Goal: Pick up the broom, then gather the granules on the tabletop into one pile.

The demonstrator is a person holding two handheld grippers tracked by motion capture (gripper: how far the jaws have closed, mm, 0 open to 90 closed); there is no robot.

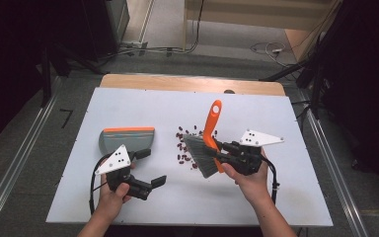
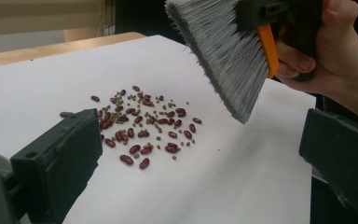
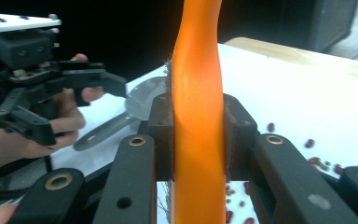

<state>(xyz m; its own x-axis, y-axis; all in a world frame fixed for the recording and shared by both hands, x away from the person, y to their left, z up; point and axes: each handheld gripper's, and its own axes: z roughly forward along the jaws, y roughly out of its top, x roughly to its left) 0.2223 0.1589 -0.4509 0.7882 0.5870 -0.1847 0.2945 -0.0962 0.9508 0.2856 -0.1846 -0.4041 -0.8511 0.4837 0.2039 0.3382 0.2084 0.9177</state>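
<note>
1. One desk (image 1: pixel 286 197), white top with a wooden strip at the far edge. Wide bare room on the near half and along the far side; bare margins at the left and right edges too.
2. One dustpan (image 1: pixel 127 139), grey with an orange far lip, flat on the left half of the desk, well in from the left edge. Its handle points toward the near side. It stands apart from the bean pile, with an open lane of white between them.
3. One brush (image 1: pixel 206 148), orange handle and grey bristles, right of centre. In the high view the handle points to the far edge and the bristle head lies at the near end. In the left gripper view the bristles (image 2: pixel 223 56) are off the surface, above and just right of the pile.
4. Two hand-held grippers, one per hand.
   - Right hand-held gripper (image 1: pixel 219 151): pressed together on the brush handle (image 3: pixel 198 121), a jaw on each side of it, pinching it just above the bristle head.
   - Left hand-held gripper (image 1: pixel 153 168): jaws spread wide, nothing between them, just near of the dustpan handle, aimed across the desk toward the beans.
5. One scatter of beans (image 1: pixel 185 148): dark red beans (image 2: pixel 140 135) mixed with smaller green ones (image 2: pixel 161 114), too many to count, at desk centre between dustpan and brush. Loose pile, with a few strays at its left side.
</note>
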